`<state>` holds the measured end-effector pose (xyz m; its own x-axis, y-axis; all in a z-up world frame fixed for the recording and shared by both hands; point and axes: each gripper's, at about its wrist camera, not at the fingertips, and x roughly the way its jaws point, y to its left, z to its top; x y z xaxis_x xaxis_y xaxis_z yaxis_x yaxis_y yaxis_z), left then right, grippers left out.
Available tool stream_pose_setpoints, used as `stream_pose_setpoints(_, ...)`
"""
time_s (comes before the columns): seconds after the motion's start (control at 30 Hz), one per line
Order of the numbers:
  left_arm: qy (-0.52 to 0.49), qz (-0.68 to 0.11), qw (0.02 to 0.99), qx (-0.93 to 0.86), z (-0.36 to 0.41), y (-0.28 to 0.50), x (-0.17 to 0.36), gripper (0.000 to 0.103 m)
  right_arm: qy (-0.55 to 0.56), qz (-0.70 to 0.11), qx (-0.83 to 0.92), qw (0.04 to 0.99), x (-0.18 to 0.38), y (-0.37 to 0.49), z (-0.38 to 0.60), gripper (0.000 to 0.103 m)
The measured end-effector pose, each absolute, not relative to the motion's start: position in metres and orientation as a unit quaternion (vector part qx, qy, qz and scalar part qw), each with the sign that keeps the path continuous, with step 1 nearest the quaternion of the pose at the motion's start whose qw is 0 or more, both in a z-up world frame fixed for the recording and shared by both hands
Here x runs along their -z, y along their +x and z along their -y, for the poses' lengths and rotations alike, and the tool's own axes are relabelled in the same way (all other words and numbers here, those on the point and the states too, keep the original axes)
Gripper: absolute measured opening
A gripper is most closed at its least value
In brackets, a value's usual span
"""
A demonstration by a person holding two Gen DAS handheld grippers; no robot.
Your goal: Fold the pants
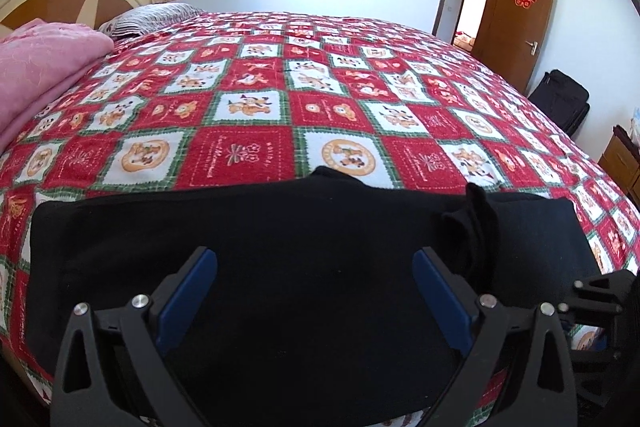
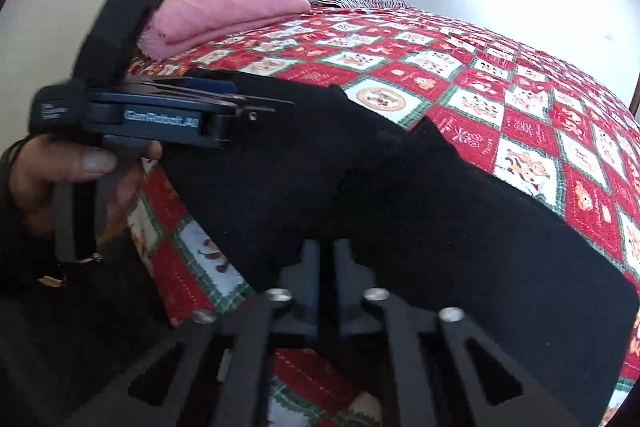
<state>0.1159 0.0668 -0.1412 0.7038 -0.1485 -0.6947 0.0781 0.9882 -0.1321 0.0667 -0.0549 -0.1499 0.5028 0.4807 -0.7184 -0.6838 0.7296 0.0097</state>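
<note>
Patterned bedspread (image 1: 256,115), pink blanket (image 2: 224,11), wooden door (image 1: 516,23)

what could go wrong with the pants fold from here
The left gripper is open above the black pants, holding nothing, so a pull by the shut right gripper alone could skew the fold. The bunched ridge may get folded in as a crease. The pants lie near the bed edge and might slide off.

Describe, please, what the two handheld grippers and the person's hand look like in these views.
Both grippers are black frames with triangular cut-outs, silver pivot bolts and blue finger pads. The left gripper carries pale lettering on its side. The right gripper looks the same. The hand is bare, with a dark sleeve.
</note>
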Motion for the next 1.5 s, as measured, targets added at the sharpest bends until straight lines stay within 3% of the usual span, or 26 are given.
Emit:
stream_pose_setpoints(0.27, -0.059, -0.379, 0.922, 0.048, -0.078, 0.115, 0.139, 0.101, -0.175, -0.385, -0.352, 0.835, 0.166, 0.058, 0.044, 0.005)
stream_pose_setpoints(0.37, -0.056, -0.379, 0.923, 0.042, -0.085, 0.117, 0.136, 0.101, -0.197, -0.372, -0.353, 0.836, 0.160, 0.051, 0.041, 0.009)
stream_pose_setpoints(0.4, -0.046, -0.380, 0.923, 0.036, -0.088, 0.119, 0.134, 0.101, -0.196, -0.370, -0.356, 0.836, 0.157, 0.050, 0.041, 0.014)
stream_pose_setpoints(0.47, -0.031, -0.375, 0.926, 0.021, -0.096, 0.120, 0.127, 0.101, -0.175, -0.359, -0.366, 0.840, 0.151, 0.049, 0.046, 0.058)
stream_pose_setpoints(0.5, -0.028, -0.369, 0.929, 0.015, -0.105, 0.121, 0.122, 0.101, -0.157, -0.355, -0.371, 0.844, 0.149, 0.050, 0.050, 0.063)
stream_pose_setpoints(0.73, -0.037, -0.365, 0.929, -0.043, -0.190, 0.111, 0.118, 0.101, -0.084, -0.358, -0.375, 0.851, 0.154, 0.068, 0.057, 0.064)
stream_pose_setpoints(0.9, -0.063, -0.374, 0.923, -0.064, -0.235, 0.091, 0.142, 0.100, -0.142, -0.357, -0.368, 0.847, 0.164, 0.062, 0.036, 0.064)
stream_pose_setpoints(0.97, -0.096, -0.376, 0.920, -0.053, -0.248, 0.089, 0.151, 0.097, -0.114, -0.355, -0.377, 0.848, 0.160, 0.061, 0.042, 0.064)
stream_pose_setpoints(1.03, -0.125, -0.378, 0.917, -0.031, -0.255, 0.089, 0.157, 0.083, -0.087, -0.344, -0.376, 0.856, 0.153, 0.060, 0.051, 0.064)
stream_pose_setpoints(1.07, -0.137, -0.377, 0.916, -0.023, -0.257, 0.090, 0.159, 0.080, -0.081, -0.336, -0.371, 0.862, 0.151, 0.058, 0.054, 0.064)
stream_pose_setpoints(1.2, -0.152, -0.391, 0.907, -0.019, -0.262, 0.094, 0.171, 0.073, -0.049, -0.319, -0.353, 0.878, 0.144, 0.058, 0.069, 0.064)
stream_pose_setpoints(1.4, -0.135, -0.386, 0.912, -0.019, -0.259, 0.092, 0.177, 0.072, -0.045, -0.327, -0.344, 0.879, 0.149, 0.061, 0.072, 0.064)
stream_pose_setpoints(1.5, -0.133, -0.384, 0.913, -0.023, -0.256, 0.091, 0.171, 0.059, -0.048, -0.326, -0.345, 0.879, 0.150, 0.058, 0.071, 0.064)
